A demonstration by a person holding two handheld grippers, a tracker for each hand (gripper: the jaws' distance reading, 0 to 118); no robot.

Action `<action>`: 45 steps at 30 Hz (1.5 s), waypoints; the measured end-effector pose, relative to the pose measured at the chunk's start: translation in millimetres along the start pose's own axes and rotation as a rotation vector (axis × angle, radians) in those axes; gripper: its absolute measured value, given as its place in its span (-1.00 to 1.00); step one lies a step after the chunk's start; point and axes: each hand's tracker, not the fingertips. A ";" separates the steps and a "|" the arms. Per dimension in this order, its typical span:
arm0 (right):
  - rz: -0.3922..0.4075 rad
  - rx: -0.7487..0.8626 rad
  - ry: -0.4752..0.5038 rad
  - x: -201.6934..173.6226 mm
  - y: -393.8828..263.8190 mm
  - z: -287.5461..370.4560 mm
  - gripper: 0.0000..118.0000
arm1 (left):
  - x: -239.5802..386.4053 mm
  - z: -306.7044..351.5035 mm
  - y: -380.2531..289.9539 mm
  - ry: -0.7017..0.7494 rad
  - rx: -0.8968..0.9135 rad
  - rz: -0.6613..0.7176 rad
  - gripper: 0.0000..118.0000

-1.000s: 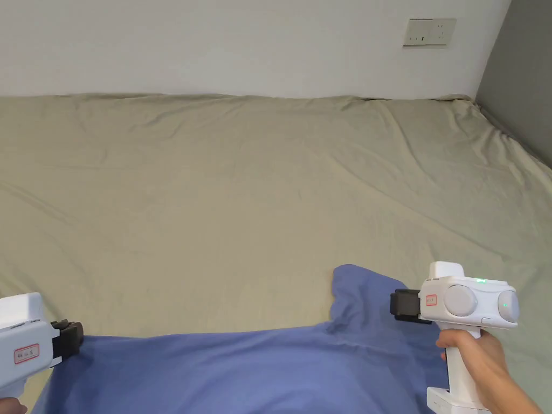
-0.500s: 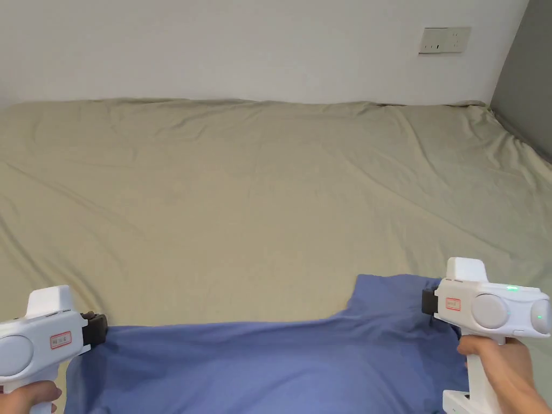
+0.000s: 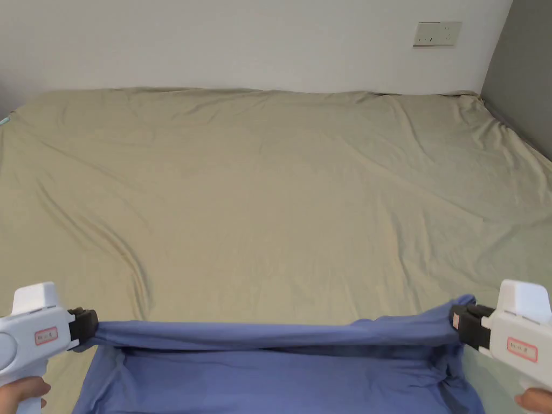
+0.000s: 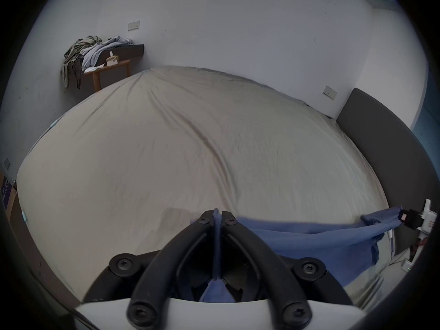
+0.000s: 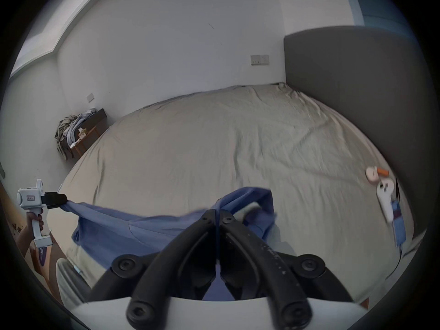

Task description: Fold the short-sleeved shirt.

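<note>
Both hands are out wide at about the same height, each wrapped around a white pistol-style handle, so the left gripper [image 3: 89, 329] and right gripper [image 3: 458, 326] point inward at each other across the front of the body. Left gripper's jaws are pinched together with blue shirt [image 3: 269, 366] cloth caught right between the tips, and the right gripper is clamped the same way. Only fingers of the left hand [image 3: 19, 389] and right hand [image 3: 533, 401] peek in below the handles.
</note>
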 end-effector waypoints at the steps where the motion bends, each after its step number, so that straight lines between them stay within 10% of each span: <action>1: -0.007 -0.014 -0.007 3.0 -12.0 1.5 -0.94 | -1.9 1.4 -10.2 0.003 -0.008 -0.002 -0.94; 14: -0.057 -0.184 -0.133 17.2 -101.5 -27.2 -0.80 | -6.0 -18.7 -89.2 0.108 -0.154 -0.041 -0.83; 18: 0.010 -0.067 -0.192 -4.0 -72.0 -2.8 0.44 | 3.5 -1.8 -70.8 0.079 -0.083 -0.054 0.93; 19: 0.030 -0.020 -0.193 -10.2 -62.5 4.1 0.67 | 8.9 5.3 -64.1 0.065 -0.038 -0.056 1.00; 35: 0.197 0.652 -0.231 -140.4 35.4 94.1 0.72 | 113.5 121.5 15.3 0.003 0.745 -0.159 0.87; 38: 0.217 0.683 -0.251 -147.8 34.2 96.9 -0.02 | 114.9 121.1 10.5 -0.006 0.778 -0.147 0.16; 40: 0.217 0.693 -0.265 -150.5 34.8 96.4 -0.84 | 115.2 118.5 9.6 -0.006 0.774 -0.148 -0.88; 45: 0.206 0.689 -0.253 -149.6 37.2 92.8 -0.96 | 112.2 113.3 6.0 -0.006 0.751 -0.173 -1.00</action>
